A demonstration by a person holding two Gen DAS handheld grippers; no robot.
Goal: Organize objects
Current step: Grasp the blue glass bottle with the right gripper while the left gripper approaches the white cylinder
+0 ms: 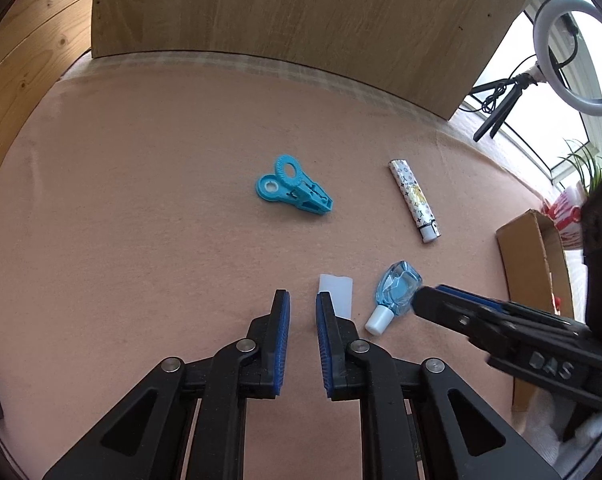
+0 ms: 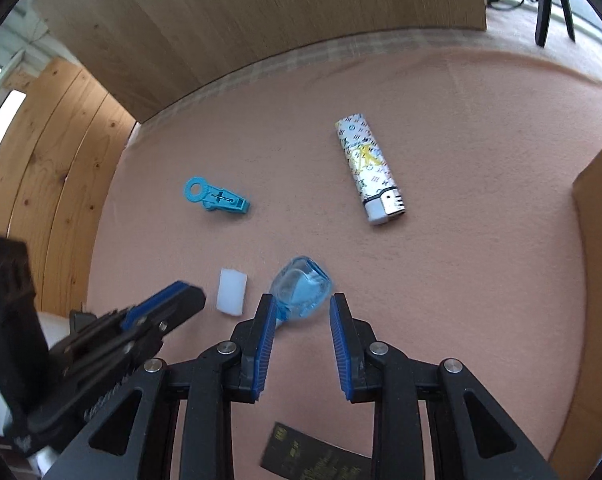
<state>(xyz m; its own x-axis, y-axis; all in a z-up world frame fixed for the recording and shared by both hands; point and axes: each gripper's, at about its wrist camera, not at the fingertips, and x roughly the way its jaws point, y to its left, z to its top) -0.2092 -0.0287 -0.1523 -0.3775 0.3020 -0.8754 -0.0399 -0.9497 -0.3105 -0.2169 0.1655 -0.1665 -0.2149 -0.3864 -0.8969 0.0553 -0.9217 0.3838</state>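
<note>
I'm hovering both claws low over the pink cloth [image 1: 121, 200]. Far left, the turquoise clip [image 1: 291, 191] is lying on its side, well apart from everything else. My left claw [image 1: 302, 308] is hanging with its blue pads parted, nothing between them, and the white block [image 1: 338, 294] is sitting just beyond its right finger. Next, the clear blue bottle [image 2: 301, 294] is lying flat, white cap pointing back toward me; my right claw [image 2: 301, 312] is open around it, its left pad looking to be right against the bottle, the right pad clear of it. I'm reading "DAS" embossed on that claw's side. Further right, the patterned lighter [image 2: 369, 172] is lying beyond the bottle; its print is too small to read. The cardboard box [image 2: 597, 240] is standing at the right edge.
</note>
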